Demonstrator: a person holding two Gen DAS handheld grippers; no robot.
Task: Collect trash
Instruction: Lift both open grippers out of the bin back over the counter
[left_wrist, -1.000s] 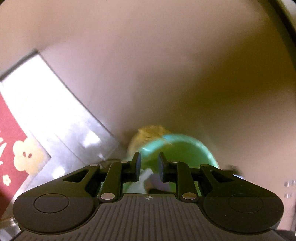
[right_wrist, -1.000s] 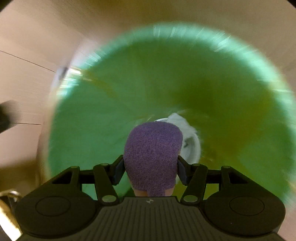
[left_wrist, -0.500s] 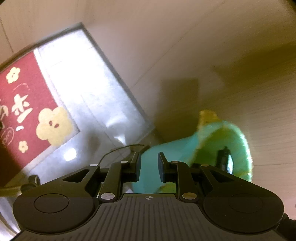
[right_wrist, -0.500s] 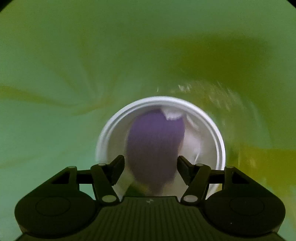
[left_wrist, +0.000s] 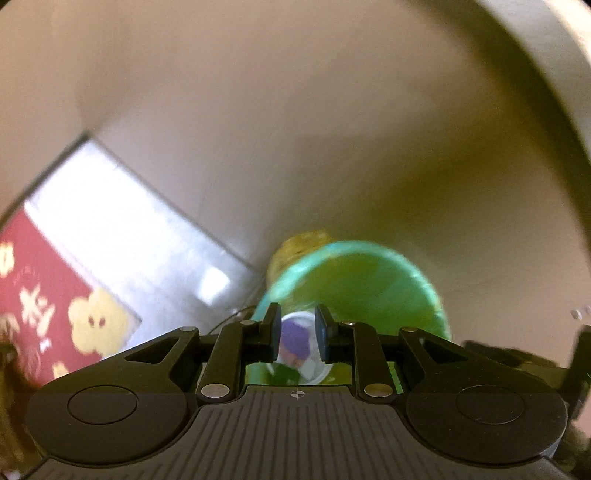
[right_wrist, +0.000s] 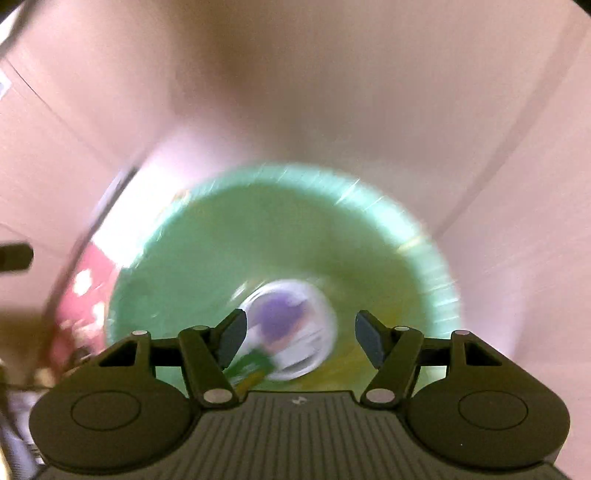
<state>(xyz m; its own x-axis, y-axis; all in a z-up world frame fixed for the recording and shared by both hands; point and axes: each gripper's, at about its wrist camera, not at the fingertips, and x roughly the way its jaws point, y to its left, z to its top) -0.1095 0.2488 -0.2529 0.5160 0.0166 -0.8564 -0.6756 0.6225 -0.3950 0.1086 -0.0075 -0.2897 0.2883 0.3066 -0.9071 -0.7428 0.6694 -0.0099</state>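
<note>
A green trash bin (right_wrist: 280, 236) stands on the floor below both grippers; it also shows in the left wrist view (left_wrist: 354, 273). At its bottom lies a white cup (right_wrist: 295, 332) with a purple sponge-like piece (right_wrist: 275, 314) in it; the purple piece shows in the left wrist view (left_wrist: 293, 338) too. My right gripper (right_wrist: 300, 338) is open and empty above the bin mouth. My left gripper (left_wrist: 295, 336) holds nothing, its jaws a narrow gap apart, above the bin's near rim.
A red doormat with cream flowers (left_wrist: 55, 306) lies on shiny grey tiles (left_wrist: 122, 229) to the left. Beige flooring (left_wrist: 295, 129) surrounds the bin. A yellowish object (left_wrist: 299, 243) sits just behind the bin. The frames are motion-blurred.
My right gripper opened and let the purple piece fall into the white cup in the bin, then rose out of the bin. My left gripper swung back over the bin.
</note>
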